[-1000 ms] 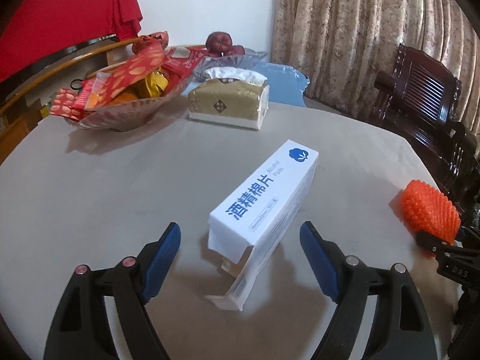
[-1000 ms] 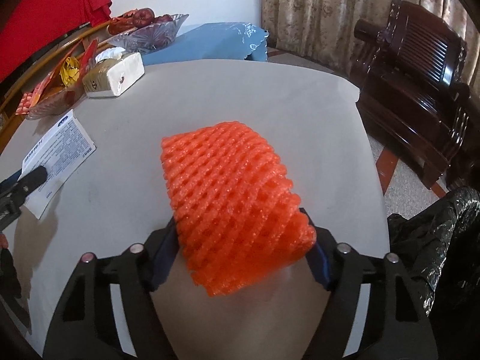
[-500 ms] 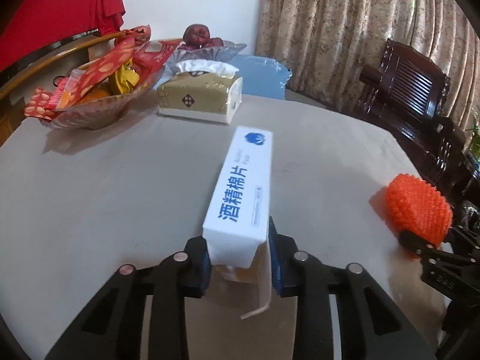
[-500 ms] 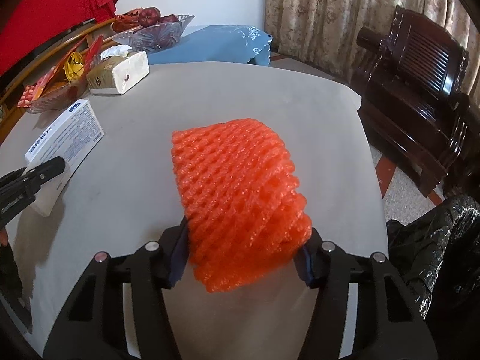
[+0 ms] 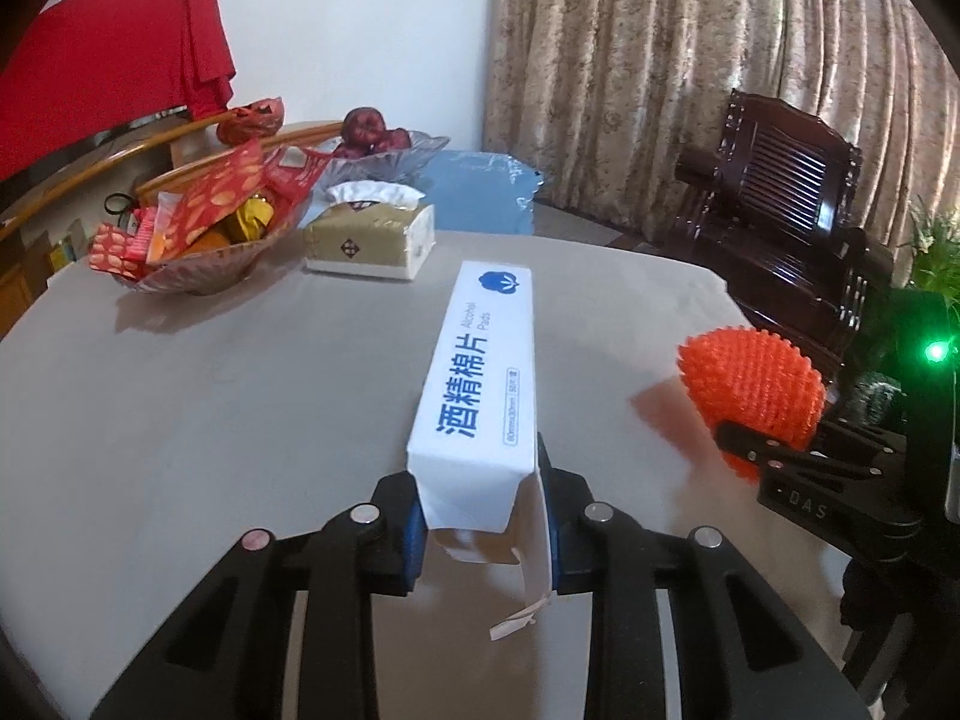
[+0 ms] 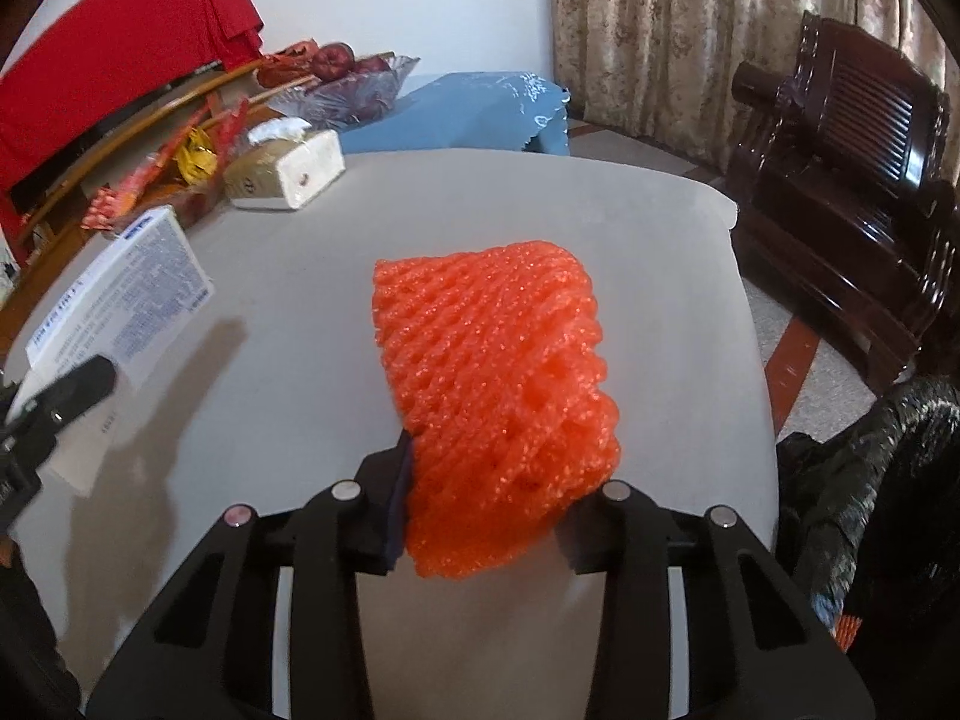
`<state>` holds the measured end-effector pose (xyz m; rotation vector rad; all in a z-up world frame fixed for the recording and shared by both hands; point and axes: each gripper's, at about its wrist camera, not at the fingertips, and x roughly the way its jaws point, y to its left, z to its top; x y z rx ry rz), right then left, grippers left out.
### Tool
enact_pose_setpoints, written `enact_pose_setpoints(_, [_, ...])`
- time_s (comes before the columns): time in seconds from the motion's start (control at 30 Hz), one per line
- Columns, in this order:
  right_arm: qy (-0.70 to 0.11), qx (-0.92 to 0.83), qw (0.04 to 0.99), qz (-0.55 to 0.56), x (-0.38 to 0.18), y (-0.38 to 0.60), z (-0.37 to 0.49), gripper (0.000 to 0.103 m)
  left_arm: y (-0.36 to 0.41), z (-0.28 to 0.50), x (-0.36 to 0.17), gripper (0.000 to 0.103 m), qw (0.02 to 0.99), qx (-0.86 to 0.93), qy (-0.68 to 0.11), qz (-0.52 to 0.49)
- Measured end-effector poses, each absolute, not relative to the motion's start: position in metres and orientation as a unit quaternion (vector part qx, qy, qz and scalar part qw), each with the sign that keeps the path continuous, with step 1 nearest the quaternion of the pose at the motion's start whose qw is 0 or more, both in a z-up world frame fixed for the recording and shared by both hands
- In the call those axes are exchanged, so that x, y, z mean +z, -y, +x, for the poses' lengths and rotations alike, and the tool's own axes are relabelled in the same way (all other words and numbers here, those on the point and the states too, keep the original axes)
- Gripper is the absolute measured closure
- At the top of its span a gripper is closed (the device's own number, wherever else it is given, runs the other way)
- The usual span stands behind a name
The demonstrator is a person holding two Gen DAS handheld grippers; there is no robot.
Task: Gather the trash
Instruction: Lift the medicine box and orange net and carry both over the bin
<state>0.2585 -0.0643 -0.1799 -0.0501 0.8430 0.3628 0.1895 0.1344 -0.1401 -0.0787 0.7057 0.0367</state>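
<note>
**Both grippers clenched on trash above the desk**

The left gripper (image 5: 483, 525) has just closed its jaws and now grasps the near end of the white box (image 5: 480, 384), its blue pads pressed against the two long sides. The box points away from the camera, blue lettering on its top face, and a torn flap hangs loose from its near end. Its far end looks lifted off the desk (image 5: 210, 408), though the view does not settle that.

The right gripper (image 6: 483, 510) has also just been closing, and it squeezes the orange foam net (image 6: 498, 384) between its pads; the net bulges up and forward past the fingers. In the left view the net shows to the right of the box, well apart from it, with a reddish shadow on the desk beside it.

Farther back on the desk stand a tissue box (image 5: 369, 234) and, just left of it, a glass bowl (image 5: 192, 270) of red snack packets. Behind them a second glass bowl (image 5: 390, 159) holds dark red fruit. A dark wooden chair (image 5: 786, 204) stands past the desk's right edge in front of a patterned curtain (image 5: 660, 60). In the right view a black bag (image 6: 870, 480) sits low at the right, off the desk.
</note>
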Motion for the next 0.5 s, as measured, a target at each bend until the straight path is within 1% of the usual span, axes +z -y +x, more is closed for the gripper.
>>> enact_pose_setpoints(0.2, [-0.385,0.192,0.903,-0.011,-0.148,0.075,0.235,0.067,-0.119,0.174,-0.129,0.074,0.938,0.006,-0.345,-0.047])
enact_pose_setpoints(0.5, [-0.349,0.204,0.915,-0.003,-0.099,0.095,0.198,0.066,-0.095,0.152,-0.095,0.074,0.947,-0.010,-0.317,-0.050])
